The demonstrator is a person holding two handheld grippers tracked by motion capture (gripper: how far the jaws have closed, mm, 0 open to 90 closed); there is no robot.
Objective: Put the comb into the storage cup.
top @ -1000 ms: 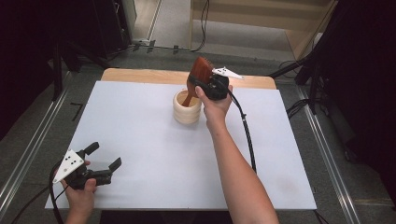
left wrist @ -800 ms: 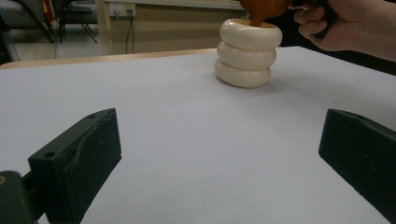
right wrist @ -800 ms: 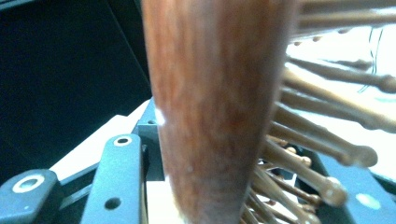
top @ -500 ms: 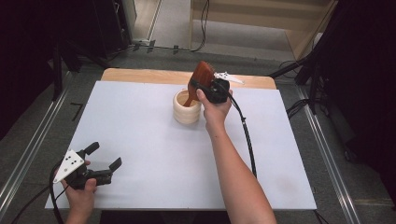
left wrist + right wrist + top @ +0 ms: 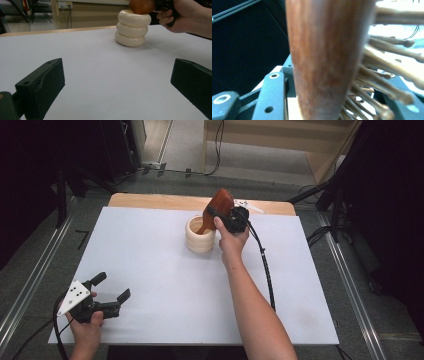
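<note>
- Over at the far middle of the white table (image 5: 150, 270), the right gripper (image 5: 226, 216) is clamped on a wooden hairbrush (image 5: 216, 209), jaws squeezing it near the head. The right gripper view shows the reddish wood back and the peg bristles right up against the lens.
- Key relation: the brush's long axis leans steeply, head up and toward the far edge, handle end pointing down into the mouth of the cream ribbed cup (image 5: 200, 236). From the high view the lower end looks to be at or just inside the rim; how deep it goes, I can't tell.
- The cup stands upright just left of the right hand (image 5: 231, 240). Can't see anything else inside it.
- My guess is the next move is a short straight drop, keeping the handle lined up with the opening so the cup doesn't tip.
- Left gripper (image 5: 107, 295) sits at the near-left corner, well apart from the cup, jaws spread wide and empty. Right hand is clearly the nearer one.
</note>
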